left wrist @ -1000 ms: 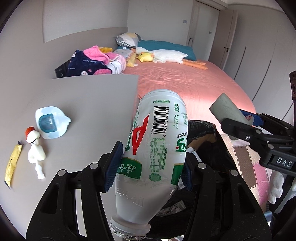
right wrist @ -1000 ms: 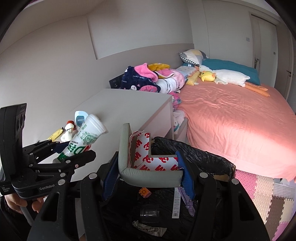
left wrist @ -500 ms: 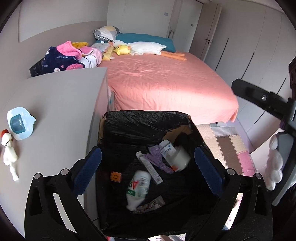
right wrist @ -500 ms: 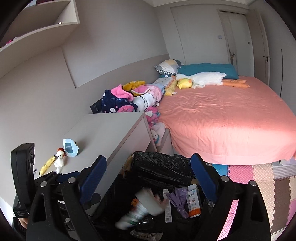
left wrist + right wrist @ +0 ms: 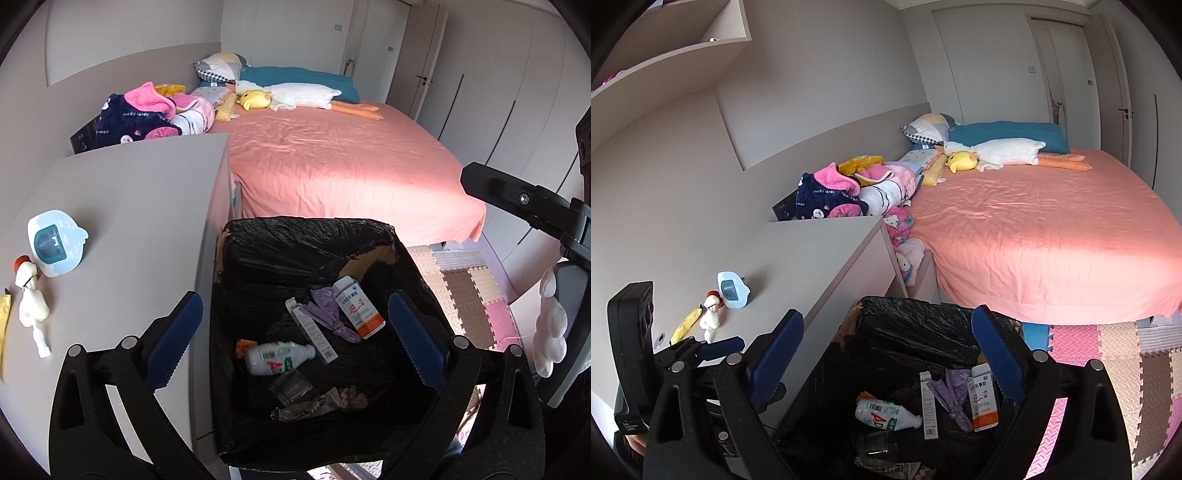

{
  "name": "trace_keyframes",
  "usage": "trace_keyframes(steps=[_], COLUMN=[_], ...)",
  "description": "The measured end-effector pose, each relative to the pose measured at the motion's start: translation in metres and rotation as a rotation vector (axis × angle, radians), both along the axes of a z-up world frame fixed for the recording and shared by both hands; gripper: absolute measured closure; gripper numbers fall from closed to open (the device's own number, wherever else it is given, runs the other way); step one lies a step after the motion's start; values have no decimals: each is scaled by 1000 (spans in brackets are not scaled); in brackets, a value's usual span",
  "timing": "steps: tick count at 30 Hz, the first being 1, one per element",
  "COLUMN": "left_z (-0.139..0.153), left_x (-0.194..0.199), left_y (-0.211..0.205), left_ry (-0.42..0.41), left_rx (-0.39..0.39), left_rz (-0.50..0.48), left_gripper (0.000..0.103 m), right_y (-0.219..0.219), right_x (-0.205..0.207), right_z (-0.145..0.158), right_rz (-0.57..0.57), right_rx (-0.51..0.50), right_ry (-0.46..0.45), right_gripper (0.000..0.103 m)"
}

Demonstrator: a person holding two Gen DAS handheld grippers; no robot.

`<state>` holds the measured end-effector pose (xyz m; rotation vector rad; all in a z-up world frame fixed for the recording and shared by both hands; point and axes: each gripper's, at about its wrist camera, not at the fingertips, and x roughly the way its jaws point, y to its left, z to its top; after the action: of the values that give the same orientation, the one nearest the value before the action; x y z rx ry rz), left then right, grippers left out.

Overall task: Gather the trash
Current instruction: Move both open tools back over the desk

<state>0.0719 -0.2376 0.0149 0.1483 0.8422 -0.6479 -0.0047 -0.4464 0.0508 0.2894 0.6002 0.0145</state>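
Beside the desk (image 5: 140, 206), at its right edge, both the left gripper (image 5: 295, 343) and right gripper (image 5: 886, 354) now stand wide open and empty. The bottle (image 5: 279, 357) has dropped into the black-lined bin (image 5: 306, 236). A yellow wrapper (image 5: 686, 324) waits near the desk's left edge.

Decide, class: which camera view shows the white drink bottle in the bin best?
The left wrist view: the bottle lies unobstructed, seen from above, in the black-lined bin. The right wrist view shows it smaller, lower in frame.

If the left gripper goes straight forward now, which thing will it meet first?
Probably the trash inside the black-lined bin: the open left gripper points down at the white bottle. Depth is unclear.
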Motion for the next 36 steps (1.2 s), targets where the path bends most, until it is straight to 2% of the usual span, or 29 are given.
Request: trace_keyframes(steps=[21, 36], left_z=[1, -3], left_x=[19, 38], left_y=[78, 160], left_ry=[-19, -18], left_rx=[26, 53], left_rz=[148, 298], left_gripper=[6, 6], right_y=[82, 150], right_x=[39, 86], right_z=[-11, -23], right_rz=[138, 299], right_rx=[-43, -114], right_ry=[23, 36], right_gripper=[11, 11])
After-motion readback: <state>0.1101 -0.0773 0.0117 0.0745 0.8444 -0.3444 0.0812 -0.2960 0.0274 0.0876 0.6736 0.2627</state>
